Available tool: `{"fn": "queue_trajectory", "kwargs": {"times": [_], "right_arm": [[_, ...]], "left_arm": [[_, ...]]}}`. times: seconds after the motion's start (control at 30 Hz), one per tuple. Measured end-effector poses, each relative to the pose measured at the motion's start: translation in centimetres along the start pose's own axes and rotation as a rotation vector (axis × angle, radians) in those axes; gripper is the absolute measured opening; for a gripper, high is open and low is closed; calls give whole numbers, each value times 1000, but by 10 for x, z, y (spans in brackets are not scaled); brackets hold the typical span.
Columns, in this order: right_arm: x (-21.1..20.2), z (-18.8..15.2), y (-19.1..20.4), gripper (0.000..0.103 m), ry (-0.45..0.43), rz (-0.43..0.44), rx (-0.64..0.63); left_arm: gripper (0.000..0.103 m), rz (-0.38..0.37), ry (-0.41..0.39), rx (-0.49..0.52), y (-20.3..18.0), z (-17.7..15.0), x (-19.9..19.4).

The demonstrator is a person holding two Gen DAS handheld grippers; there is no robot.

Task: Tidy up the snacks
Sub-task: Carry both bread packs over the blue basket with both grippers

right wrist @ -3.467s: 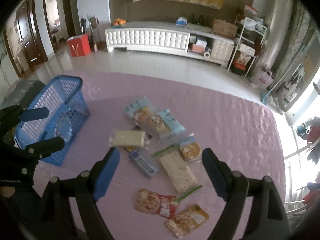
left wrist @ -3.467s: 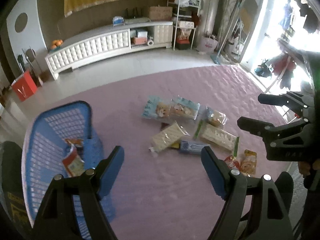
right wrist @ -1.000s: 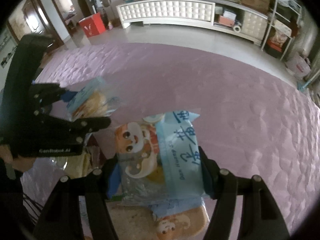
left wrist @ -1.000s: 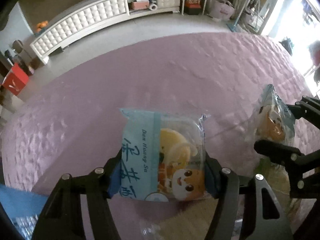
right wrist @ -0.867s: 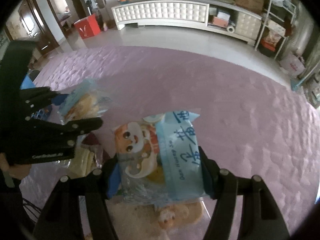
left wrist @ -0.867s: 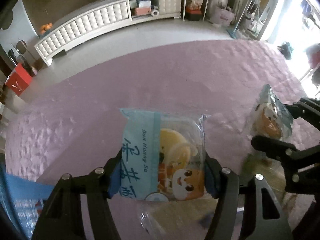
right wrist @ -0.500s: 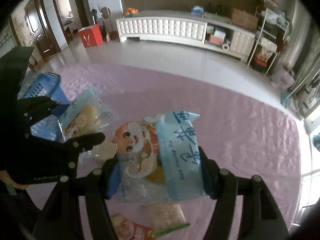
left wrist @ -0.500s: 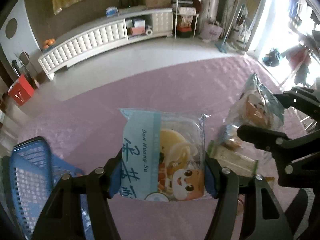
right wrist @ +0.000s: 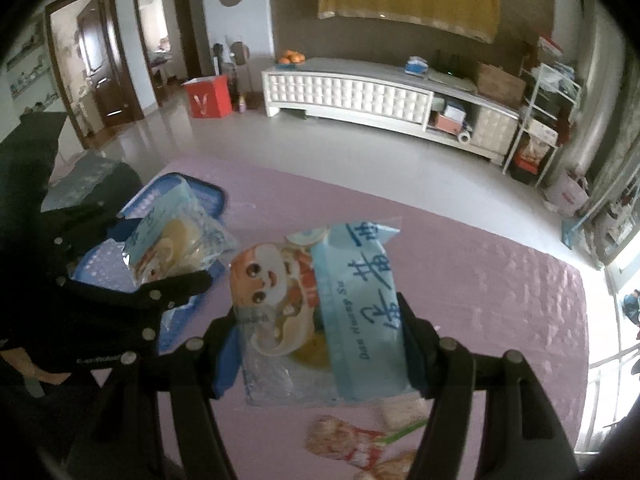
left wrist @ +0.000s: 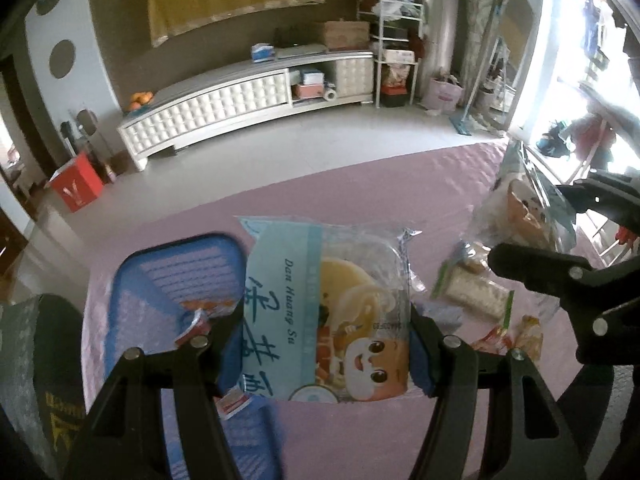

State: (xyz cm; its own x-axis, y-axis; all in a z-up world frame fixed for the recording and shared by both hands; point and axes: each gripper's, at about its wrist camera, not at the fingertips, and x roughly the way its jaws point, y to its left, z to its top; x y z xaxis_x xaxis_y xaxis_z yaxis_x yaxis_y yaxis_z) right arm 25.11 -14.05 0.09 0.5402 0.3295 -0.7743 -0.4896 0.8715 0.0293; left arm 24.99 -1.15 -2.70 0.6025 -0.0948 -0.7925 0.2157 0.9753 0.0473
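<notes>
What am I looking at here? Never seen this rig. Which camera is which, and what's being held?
There is no robot arm: a person carries a two-finger hand-held gripper in each hand, and a fisheye camera on each looks forward along its fingers.

In the left wrist view, the left hand-held gripper is clamped on a light blue snack packet with a cartoon face. The black tool at the right edge is the right hand-held gripper.

In the right wrist view, that right hand-held gripper holds a matching second packet.

Below lies a pink quilted cover with a blue plastic basket already holding a red-and-white packet. More snacks remain loose on the cover, among them a cracker pack.

The room with a white cabinet is just background.
</notes>
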Motion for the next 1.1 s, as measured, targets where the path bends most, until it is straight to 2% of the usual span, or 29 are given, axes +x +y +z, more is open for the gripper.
{"fn": "queue_trajectory", "kwargs": {"times": [0.3, 0.6, 0.83, 1.1], "right_arm": [[27, 18, 80, 71, 18, 94, -77], [69, 28, 151, 71, 90, 155, -150], [89, 22, 180, 71, 141, 155, -177], [105, 16, 201, 72, 192, 146, -190]], "left_arm": [[63, 89, 1, -96, 83, -45, -39], [64, 148, 66, -149, 145, -88, -36], [64, 106, 116, -179, 168, -118, -20], [65, 33, 118, -186, 171, -125, -13]]}}
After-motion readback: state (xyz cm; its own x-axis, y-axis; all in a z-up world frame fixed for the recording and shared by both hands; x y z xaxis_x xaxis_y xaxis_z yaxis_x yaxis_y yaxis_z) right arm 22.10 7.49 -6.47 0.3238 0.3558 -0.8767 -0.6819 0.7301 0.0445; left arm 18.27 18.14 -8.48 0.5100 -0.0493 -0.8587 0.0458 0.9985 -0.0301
